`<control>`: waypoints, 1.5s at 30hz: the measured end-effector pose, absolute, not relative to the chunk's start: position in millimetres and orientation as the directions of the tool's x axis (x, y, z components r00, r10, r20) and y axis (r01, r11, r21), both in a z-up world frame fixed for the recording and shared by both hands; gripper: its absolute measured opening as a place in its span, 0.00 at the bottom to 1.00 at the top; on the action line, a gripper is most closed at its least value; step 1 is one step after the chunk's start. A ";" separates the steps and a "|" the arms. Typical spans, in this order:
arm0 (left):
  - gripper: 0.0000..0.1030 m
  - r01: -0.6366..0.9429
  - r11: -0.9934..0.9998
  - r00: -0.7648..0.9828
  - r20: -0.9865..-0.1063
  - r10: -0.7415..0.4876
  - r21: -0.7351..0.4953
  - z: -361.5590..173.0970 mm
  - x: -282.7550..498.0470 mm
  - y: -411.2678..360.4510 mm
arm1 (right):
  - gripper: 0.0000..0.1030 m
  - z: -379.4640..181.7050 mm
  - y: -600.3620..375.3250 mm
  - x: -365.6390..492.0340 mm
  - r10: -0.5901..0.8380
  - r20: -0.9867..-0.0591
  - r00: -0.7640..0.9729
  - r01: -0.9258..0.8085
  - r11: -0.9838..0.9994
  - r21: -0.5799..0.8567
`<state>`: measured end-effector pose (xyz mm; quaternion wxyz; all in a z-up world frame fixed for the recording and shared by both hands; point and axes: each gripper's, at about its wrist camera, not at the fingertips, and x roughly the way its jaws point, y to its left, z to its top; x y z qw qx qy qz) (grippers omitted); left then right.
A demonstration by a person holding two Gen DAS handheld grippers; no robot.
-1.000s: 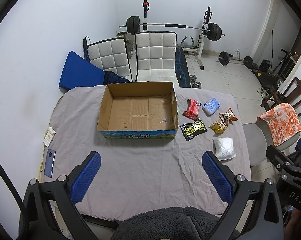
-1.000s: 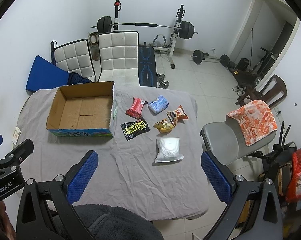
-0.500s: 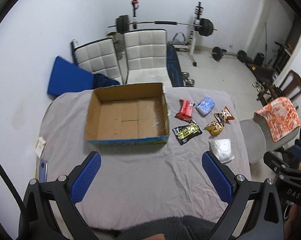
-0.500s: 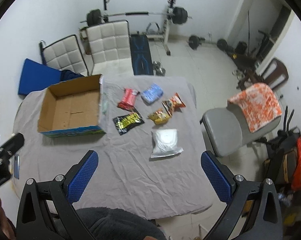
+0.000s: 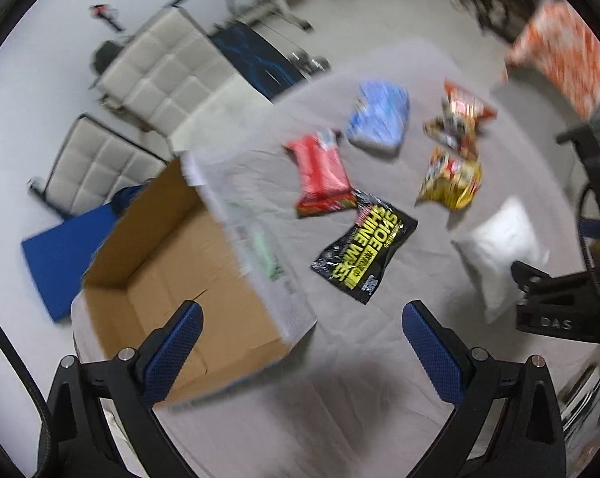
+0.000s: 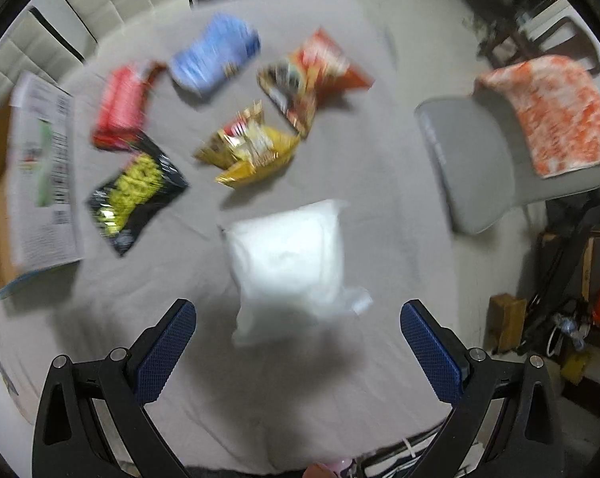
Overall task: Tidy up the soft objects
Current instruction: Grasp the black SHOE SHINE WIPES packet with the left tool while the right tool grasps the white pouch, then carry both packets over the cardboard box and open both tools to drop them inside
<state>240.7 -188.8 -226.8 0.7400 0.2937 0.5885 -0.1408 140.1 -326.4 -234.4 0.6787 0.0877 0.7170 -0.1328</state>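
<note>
right tongs (image 6: 298,342): held wide apart, empty, white bag (image 6: 290,261) framed at 12 o'clock, likely first pick.
left tongs (image 5: 300,352): spread, empty.
box (image 5: 180,279): kept open to receive.

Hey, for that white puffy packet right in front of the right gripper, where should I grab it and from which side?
Probably from above with the open right gripper, closing across the white packet near its middle. It lies flat and apart from the other packets, and its near end points between the fingers. The thin sealed edges look less secure.
</note>
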 end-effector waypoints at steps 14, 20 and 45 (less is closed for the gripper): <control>0.99 0.696 0.699 -0.016 -0.969 0.245 0.165 -385.0 299.2 -241.2 | 0.75 -354.8 -360.1 149.2 0.062 -0.972 -0.227 0.349 0.937 -0.021; 0.76 0.643 0.762 -0.149 -0.962 0.228 0.081 -415.3 316.0 -246.8 | 0.77 -372.0 -377.0 152.3 0.101 -0.963 -0.251 0.366 0.931 0.003; 0.60 0.237 0.967 -0.270 -0.962 -0.029 -0.095 -379.5 231.9 -180.0 | 0.85 -355.5 -371.9 128.1 0.075 -0.968 -0.241 0.328 0.945 -0.009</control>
